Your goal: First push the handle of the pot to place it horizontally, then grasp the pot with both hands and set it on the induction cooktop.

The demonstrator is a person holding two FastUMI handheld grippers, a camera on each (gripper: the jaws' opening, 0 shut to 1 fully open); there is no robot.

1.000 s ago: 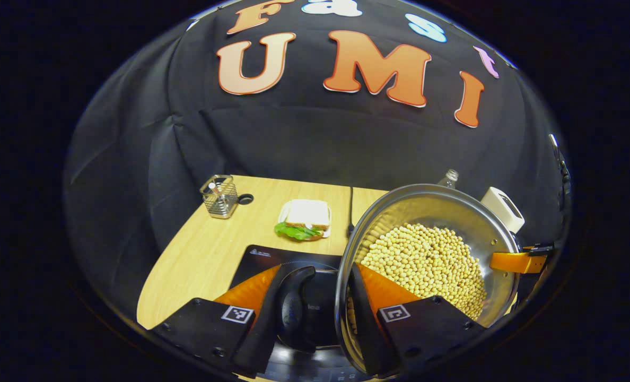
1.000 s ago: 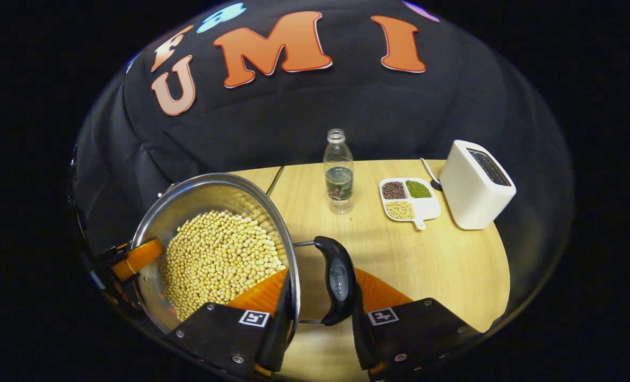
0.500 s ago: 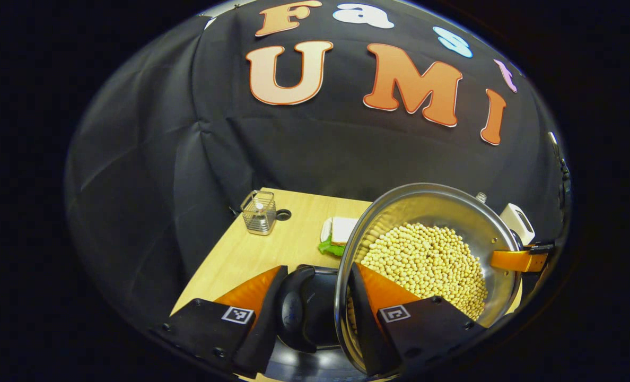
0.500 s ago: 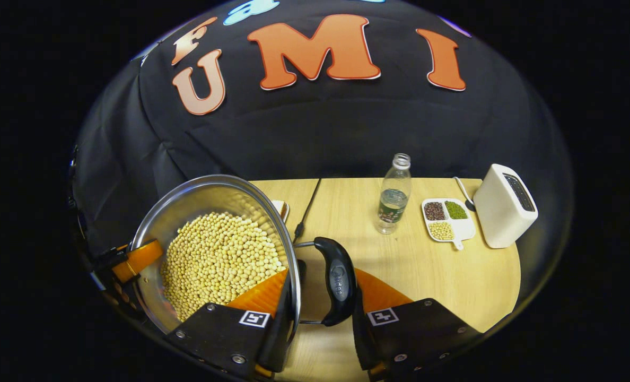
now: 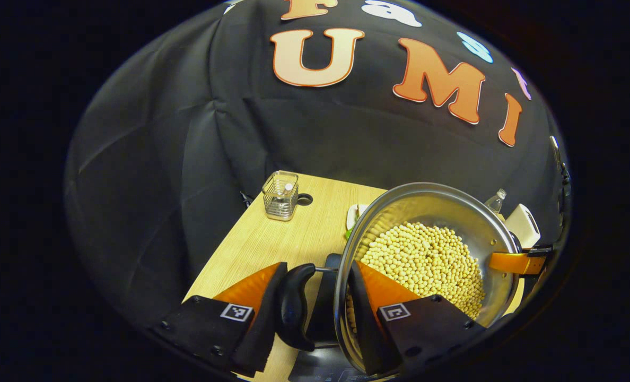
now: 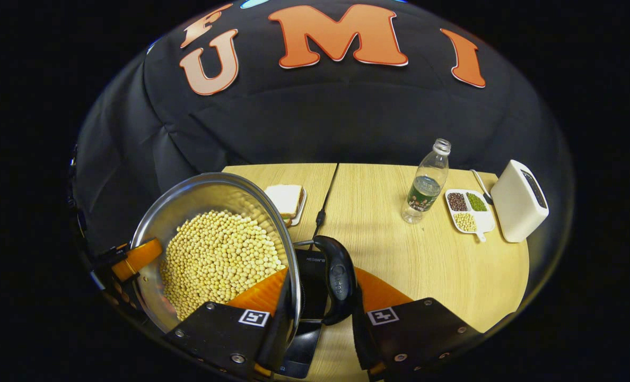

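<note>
You have one pot (image 6: pixel 209 212) heaped with beans, its two side handles (image 6: pixel 337 278) each in a gripper, and one induction cooktop (image 6: pixel 311 276). On the table (image 6: pixel 426 265) you have one bottle (image 6: pixel 425 183), one toaster (image 6: pixel 519 201), one three-part dish (image 6: pixel 467 209), one sandwich (image 6: pixel 285 199) and one wire holder (image 5: pixel 280 195).

The pot (image 5: pixel 426 254) covers most of the induction cooktop (image 5: pixel 323 302) beneath it and, at one o'clock, all but slivers of the sandwich plate (image 5: pixel 351 216), bottle (image 5: pixel 495 200) and toaster (image 5: pixel 524 225). The wire holder's (image 5: pixel 280 196) contents are too small to tell.
</note>
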